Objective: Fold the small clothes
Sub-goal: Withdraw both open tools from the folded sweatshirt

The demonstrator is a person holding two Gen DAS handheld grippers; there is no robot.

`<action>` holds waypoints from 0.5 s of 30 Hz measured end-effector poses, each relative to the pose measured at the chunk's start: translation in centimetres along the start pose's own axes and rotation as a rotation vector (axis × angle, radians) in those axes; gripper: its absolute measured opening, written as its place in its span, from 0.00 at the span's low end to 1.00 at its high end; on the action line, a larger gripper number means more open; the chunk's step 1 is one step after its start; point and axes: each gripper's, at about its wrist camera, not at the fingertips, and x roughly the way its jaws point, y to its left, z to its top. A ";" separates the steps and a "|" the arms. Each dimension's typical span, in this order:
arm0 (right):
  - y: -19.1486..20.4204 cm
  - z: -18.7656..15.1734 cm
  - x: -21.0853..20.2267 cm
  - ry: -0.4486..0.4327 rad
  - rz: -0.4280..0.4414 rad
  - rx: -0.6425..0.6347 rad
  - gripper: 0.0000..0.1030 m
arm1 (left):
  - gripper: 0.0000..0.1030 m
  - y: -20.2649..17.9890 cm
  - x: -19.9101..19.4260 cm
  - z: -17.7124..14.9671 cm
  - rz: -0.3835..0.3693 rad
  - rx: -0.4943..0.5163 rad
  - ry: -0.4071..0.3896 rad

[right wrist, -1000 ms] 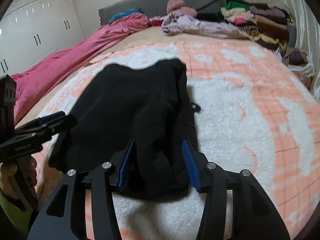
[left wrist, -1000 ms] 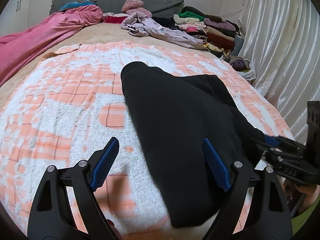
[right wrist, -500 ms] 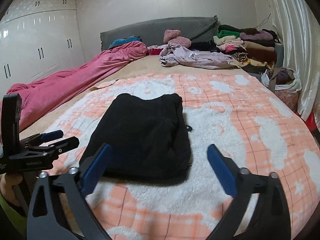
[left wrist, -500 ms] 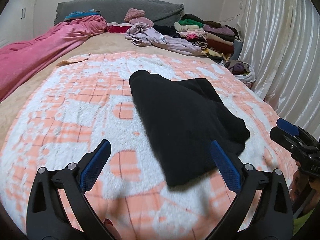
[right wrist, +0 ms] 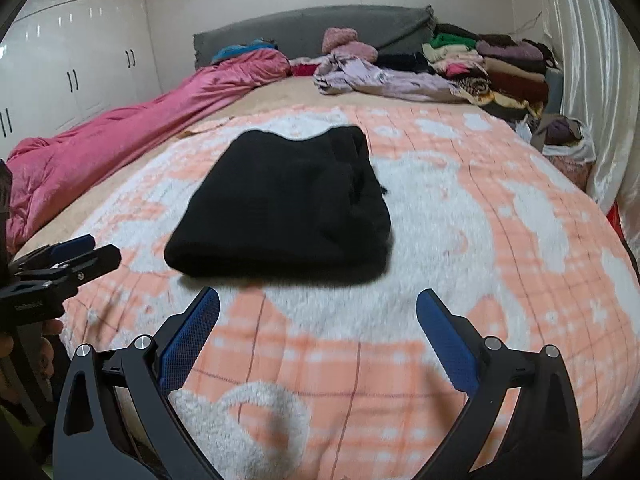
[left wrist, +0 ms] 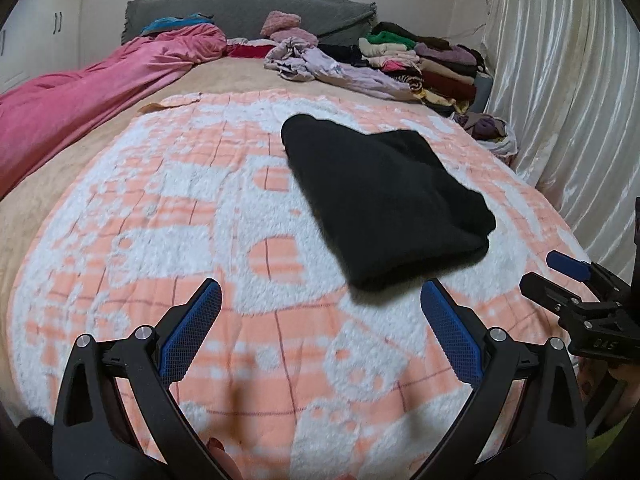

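My left claw is wide open w/ nothing in it, blue pads spread apart above the blanket, near edge of the bed. Right claw same: fully spread, empty, hovering short of the black garment. Each claw also shows in the other's cam: the right one at the far-right edge of the left view, the left one at the left edge of the right view, both clear of the cloth.

The garment lies as a compact folded bundle on the orange-and-white blanket, abt mid-bed, a bit right of centre from my left cam. Thick rounded fold faces me on the near side; layered edges stack at its right side. Looks like a finished fold, so my guess is this piece is done & the claws are off it bc there's no more to tuck.

Far end of bed: lilac garment sprawled loose, prob. next to fold. Beside it at far right, a stack of folded clothes against the headboard. That's likely where the black bundle belongs, hence both claws open & ready to scoop it from two sides. Pink duvet is bunched along the left, out of the work area.

Risk: the bundle is soft, a one-sided lift may unroll it.
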 end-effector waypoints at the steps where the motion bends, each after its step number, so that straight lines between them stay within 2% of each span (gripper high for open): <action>1: 0.1 -0.2 0.1 0.009 -0.002 0.004 0.95 | 0.91 0.0 -0.1 -0.2 0.000 0.000 0.002; 15: 0.7 -0.6 -0.6 0.026 -0.013 -0.002 0.95 | 0.91 0.5 -0.8 -0.8 -0.001 -0.030 0.016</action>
